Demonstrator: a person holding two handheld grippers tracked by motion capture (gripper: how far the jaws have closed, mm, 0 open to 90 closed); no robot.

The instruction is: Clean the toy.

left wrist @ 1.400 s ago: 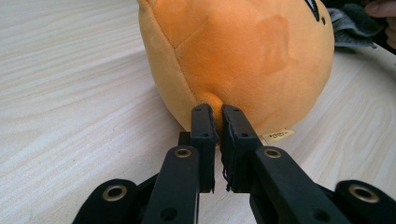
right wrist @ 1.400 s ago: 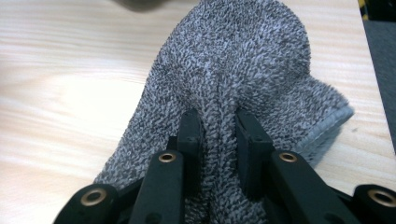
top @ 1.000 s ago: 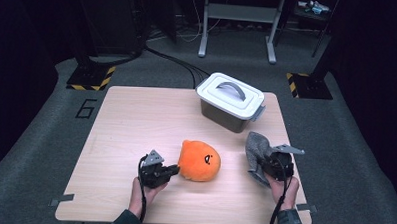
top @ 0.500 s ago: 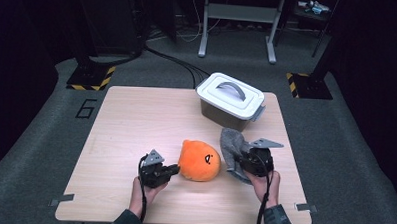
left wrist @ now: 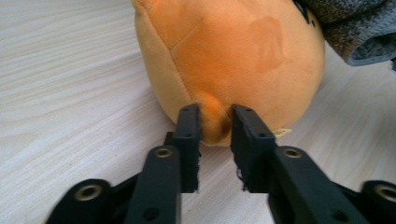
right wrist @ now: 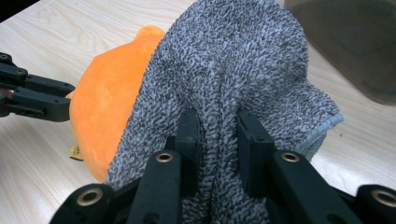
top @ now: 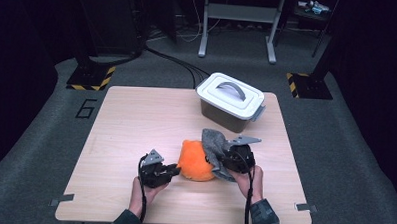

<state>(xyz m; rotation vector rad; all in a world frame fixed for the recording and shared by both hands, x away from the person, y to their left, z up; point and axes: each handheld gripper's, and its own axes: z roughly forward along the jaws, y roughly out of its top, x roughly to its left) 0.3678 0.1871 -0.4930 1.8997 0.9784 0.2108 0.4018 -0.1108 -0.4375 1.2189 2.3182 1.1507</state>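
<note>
High view, table: my two hands come in from the near edge of the wooden table (top: pixel 136 120); a lidded white box (top: pixel 230 100) stands at the far right, well apart from me.
High view, toy: the orange plush toy (top: pixel 193 162) lies near the front edge, between my two grippers.
High view, left gripper: my left gripper (top: pixel 170 172) points at the toy's left side, its tips at the plush.
High view, right gripper: my right gripper (top: pixel 219 161) holds a grey cloth (top: pixel 213 145) that drapes against the toy's right side.
Left gripper view, jaws: my left jaws have just been opening; a small orange nub of the toy (left wrist: pixel 229 60) sits between the tips, which flank it closely; I cannot tell whether the pads press it.
Left gripper view, extra: a paler patch on the plush and a corner of the cloth (left wrist: pixel 355 28) at top right.
Right gripper view, jaws: my right jaws are clamped on a fold of the cloth (right wrist: pixel 233 79), which rises over the tips.
Right gripper view, extra: the toy (right wrist: pixel 105 102) lies behind the cloth to the left, with my left gripper (right wrist: pixel 70 100) at its far side and the box's dark wall (right wrist: pixel 350 42) at top right.
</note>
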